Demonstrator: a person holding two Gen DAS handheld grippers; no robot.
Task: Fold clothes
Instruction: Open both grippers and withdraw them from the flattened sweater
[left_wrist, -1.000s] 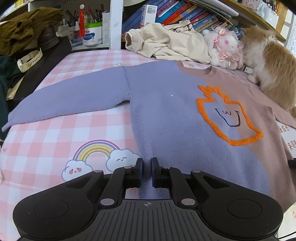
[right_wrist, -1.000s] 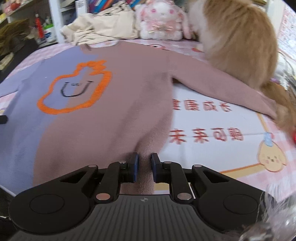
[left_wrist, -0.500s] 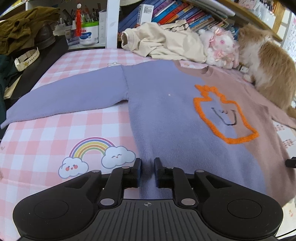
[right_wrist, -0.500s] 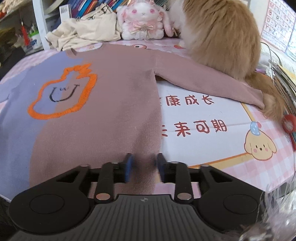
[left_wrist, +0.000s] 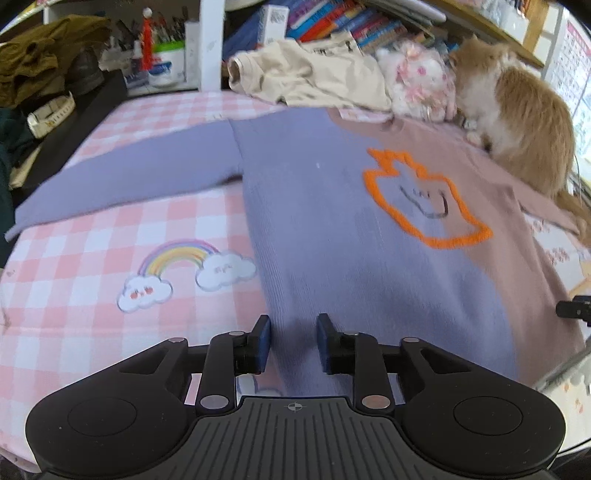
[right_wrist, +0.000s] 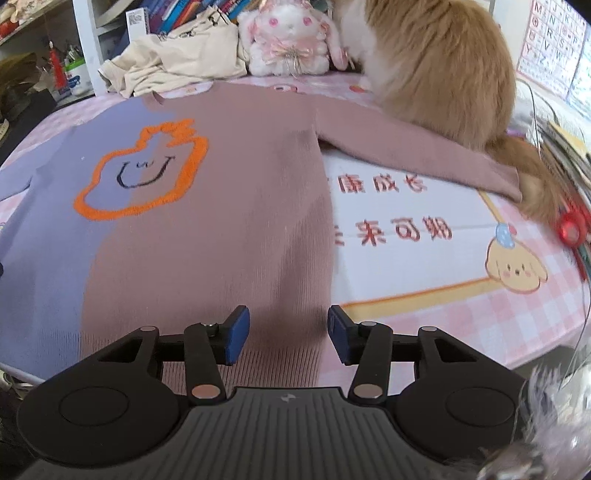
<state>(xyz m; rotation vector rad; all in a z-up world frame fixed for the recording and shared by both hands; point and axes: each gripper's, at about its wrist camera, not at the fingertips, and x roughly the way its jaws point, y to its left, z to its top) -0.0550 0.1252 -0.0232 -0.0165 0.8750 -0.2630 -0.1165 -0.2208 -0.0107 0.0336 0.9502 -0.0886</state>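
A two-tone sweater lies flat, face up, on a pink checked bed cover; its left half is lavender, its right half dusty pink, with an orange outlined figure on the chest. Both sleeves are spread outward. My left gripper is open over the lavender bottom hem, fabric lying loose between its fingers. My right gripper is open wide over the pink bottom hem near the side seam. Neither holds the cloth.
An orange cat sits on the pink sleeve's upper part at the back right. A plush bunny and a crumpled cream garment lie behind the collar. Shelves with books and bottles stand behind; dark clutter lines the left edge.
Both grippers were shut on the sweater's bottom hem a second ago; they have opened and let the hem go. The sweater now lies flatter.
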